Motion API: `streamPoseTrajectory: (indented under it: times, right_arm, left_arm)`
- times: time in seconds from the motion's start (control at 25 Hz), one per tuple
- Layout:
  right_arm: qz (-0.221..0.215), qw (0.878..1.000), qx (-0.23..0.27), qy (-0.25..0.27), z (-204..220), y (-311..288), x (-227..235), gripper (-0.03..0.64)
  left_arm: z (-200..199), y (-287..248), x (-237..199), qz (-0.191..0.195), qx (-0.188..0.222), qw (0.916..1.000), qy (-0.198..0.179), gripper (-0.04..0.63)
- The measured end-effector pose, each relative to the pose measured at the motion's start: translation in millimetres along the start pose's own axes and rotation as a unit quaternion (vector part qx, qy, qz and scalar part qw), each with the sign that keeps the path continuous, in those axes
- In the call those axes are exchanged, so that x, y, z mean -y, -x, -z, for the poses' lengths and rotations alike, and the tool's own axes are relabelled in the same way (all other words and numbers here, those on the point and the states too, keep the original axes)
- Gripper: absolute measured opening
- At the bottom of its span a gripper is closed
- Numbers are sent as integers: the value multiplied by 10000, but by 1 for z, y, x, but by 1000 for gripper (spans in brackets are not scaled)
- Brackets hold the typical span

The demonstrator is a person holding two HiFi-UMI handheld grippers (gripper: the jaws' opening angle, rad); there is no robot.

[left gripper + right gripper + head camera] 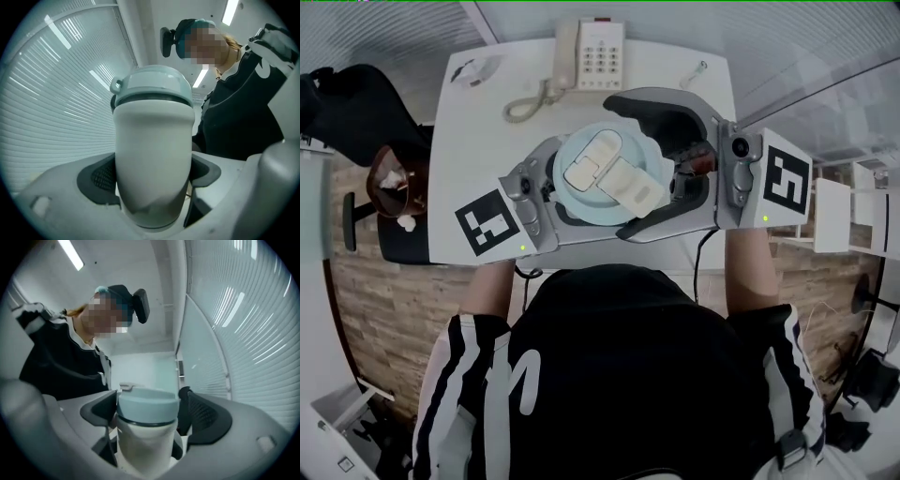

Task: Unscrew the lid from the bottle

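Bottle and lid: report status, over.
Left gripper shut on bottle body. Right gripper shut on lid. Lid seated on bottle. Nothing obstructing the twist.

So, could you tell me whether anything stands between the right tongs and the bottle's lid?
Nothing visible does. The right tongs sit closed on the pale blue plastic lid itself, pads against its sides, while the left tongs clamp the white cylindrical bottle below it.

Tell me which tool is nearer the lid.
Right. The right tool clamps the lid itself; the left tool grips the bottle lower down, below the lid.
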State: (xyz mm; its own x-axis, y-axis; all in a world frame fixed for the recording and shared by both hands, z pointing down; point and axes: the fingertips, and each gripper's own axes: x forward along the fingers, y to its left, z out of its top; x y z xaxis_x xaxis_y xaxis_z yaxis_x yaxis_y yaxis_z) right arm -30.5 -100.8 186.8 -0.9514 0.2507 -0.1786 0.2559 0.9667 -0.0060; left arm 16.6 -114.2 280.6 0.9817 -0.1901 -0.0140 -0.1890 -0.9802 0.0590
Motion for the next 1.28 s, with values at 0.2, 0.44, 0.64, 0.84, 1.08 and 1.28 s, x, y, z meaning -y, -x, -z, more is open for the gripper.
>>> streamPoseTrajectory:
  times: [0.2, 0.44, 0.64, 0.84, 1.08, 1.28]
  right_arm:
    - [1832, 9820, -151, 442, 3, 3, 16, 472]
    - [3165, 9449, -394, 738, 16, -8, 35, 471]
    - [3261, 9414, -614, 612, 24, -12, 42, 466]
    - [2169, 9726, -771, 319, 30, -16, 24, 466]
    - [294, 9961, -826, 21, 29, -17, -10, 466]
    - [-1124, 9908, -752, -76, 30, -13, -40, 466]
  left_arm:
    - [11, 11, -33, -1178, -347, 9923, -154, 430]
    - [14, 13, -45, -1945, -183, 9807, -63, 430]
    - [17, 9, -45, -2030, -364, 9784, -135, 430]
    - [18, 9, -27, -1292, -297, 9912, -50, 430]
    - [20, 5, 7, -3, -370, 9993, -33, 430]
    - [25, 0, 32, 687, -434, 9966, -103, 430]
